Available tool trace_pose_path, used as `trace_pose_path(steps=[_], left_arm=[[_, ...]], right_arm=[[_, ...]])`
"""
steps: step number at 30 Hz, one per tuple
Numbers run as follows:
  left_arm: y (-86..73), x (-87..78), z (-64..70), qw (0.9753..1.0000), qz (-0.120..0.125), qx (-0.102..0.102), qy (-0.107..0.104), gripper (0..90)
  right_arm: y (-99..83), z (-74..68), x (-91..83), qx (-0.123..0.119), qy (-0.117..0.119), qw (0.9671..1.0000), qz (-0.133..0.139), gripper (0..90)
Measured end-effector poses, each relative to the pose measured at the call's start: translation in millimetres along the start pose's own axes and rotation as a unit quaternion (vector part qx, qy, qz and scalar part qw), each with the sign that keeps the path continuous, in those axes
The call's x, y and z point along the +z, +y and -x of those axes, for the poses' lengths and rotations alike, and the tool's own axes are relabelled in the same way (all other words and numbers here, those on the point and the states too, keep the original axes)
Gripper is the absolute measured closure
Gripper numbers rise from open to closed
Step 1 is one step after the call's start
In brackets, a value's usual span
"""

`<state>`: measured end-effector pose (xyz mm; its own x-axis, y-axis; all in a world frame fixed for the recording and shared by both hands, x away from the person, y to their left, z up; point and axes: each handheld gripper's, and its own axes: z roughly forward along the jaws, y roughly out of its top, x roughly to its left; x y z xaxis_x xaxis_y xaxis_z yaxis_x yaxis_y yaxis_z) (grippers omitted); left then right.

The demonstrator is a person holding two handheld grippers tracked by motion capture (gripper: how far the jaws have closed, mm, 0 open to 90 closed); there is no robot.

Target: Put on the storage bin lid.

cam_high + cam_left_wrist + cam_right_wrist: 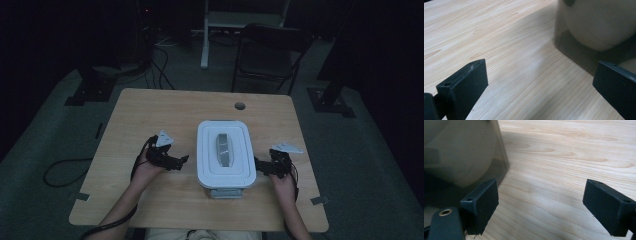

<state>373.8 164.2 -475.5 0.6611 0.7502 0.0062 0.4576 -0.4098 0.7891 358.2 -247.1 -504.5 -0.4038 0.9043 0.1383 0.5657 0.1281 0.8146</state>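
Dim room w/ grey floor (45, 145), black chair (270, 55) behind wooden table (150, 115).

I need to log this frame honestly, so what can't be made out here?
- Contents of the lidded box: high view, the white lid covers them; gripper views, the smoky wall blurs a pale shape.
- Box latches: too small, dim.
- Left gripper and right gripper contact with the box: unclear.
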Motion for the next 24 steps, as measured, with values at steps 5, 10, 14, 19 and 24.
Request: trace_pose_path(steps=[5, 10, 14, 19, 24], left_arm=[[-7.7, -7.3, -7.4, 0.9999, -0.002, -0.011, 0.009, 0.5], [-16.4, -14.1, -15.8, 0.9995, -0.005, -0.024, 0.019, 0.6], [-22.5, -20.2, -21.8, 0.9991, -0.005, -0.033, 0.025, 0.5], [-30.5, -26.2, -30.6, 0.9982, -0.004, -0.049, 0.035, 0.6], [-39.1, -32.5, -39.4, 0.9968, -0.004, -0.063, 0.049, 0.5]], right_arm=[[-1.9, 3.3, -5.3, -0.002, -0.015, 0.9999, 0.003, 12.9], [-4.2, 7.1, -11.8, 0.003, -0.028, 0.9995, 0.014, 12.9], [-5.6, 9.9, -16.5, 0.001, -0.033, 0.9993, 0.015, 13.0], [-10.1, 13.9, -21.1, 0.004, -0.040, 0.9991, 0.014, 13.0], [-14.8, 20.0, -25.9, 0.012, -0.051, 0.9985, 0.014, 13.0]])
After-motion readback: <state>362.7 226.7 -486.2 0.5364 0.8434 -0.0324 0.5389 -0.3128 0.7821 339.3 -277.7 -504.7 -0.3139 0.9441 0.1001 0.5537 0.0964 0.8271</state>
